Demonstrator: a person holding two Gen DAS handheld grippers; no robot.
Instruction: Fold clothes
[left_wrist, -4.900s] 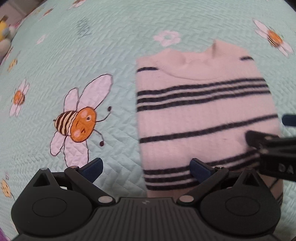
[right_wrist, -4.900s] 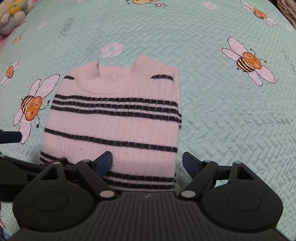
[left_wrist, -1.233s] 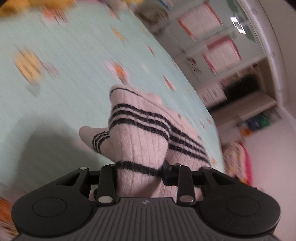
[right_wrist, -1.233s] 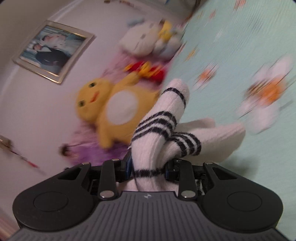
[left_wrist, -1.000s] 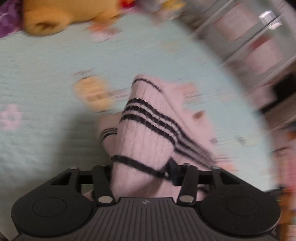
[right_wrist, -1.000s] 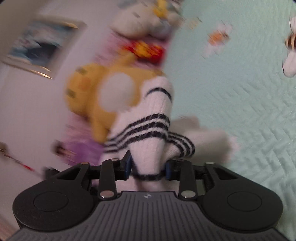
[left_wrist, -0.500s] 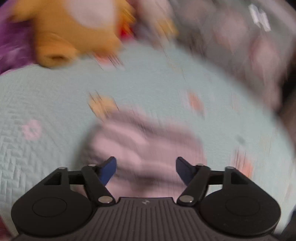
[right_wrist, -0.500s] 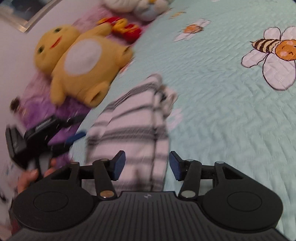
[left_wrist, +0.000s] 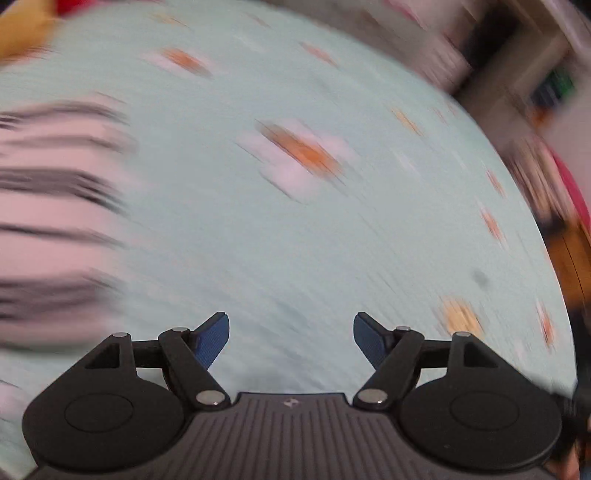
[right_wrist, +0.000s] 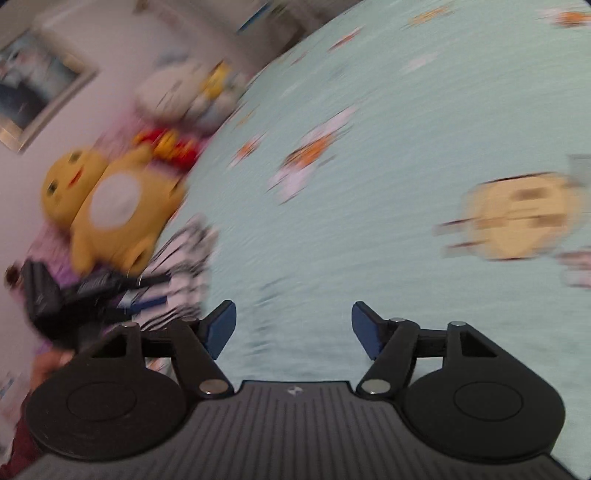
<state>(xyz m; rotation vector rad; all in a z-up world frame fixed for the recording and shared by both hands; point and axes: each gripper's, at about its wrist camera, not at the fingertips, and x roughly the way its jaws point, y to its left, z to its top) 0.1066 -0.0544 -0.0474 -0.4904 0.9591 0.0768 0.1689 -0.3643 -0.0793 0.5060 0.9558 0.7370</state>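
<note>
The white sweater with black stripes (left_wrist: 55, 206) lies folded on the mint quilt (left_wrist: 295, 240), blurred, at the left edge of the left wrist view. My left gripper (left_wrist: 291, 338) is open over bare quilt to the right of it, nothing between its blue pads. In the right wrist view the sweater (right_wrist: 184, 258) sits at the left, next to the yellow plush. My right gripper (right_wrist: 293, 328) hangs over bare quilt to the sweater's right; its jaws are opening with nothing between them. The left gripper (right_wrist: 147, 302) shows there in front of the sweater.
A yellow plush toy (right_wrist: 107, 206) and more soft toys (right_wrist: 184, 96) lie along the bed's edge by the wall. A framed picture (right_wrist: 33, 88) hangs on the wall. Shelves and furniture (left_wrist: 517, 74) stand beyond the bed's far side. Bee and flower prints (right_wrist: 517, 214) cover the quilt.
Both grippers let go of the folded sweater, which now lies near the plush toys. Both have opened and swung away to the right over bare quilt.
</note>
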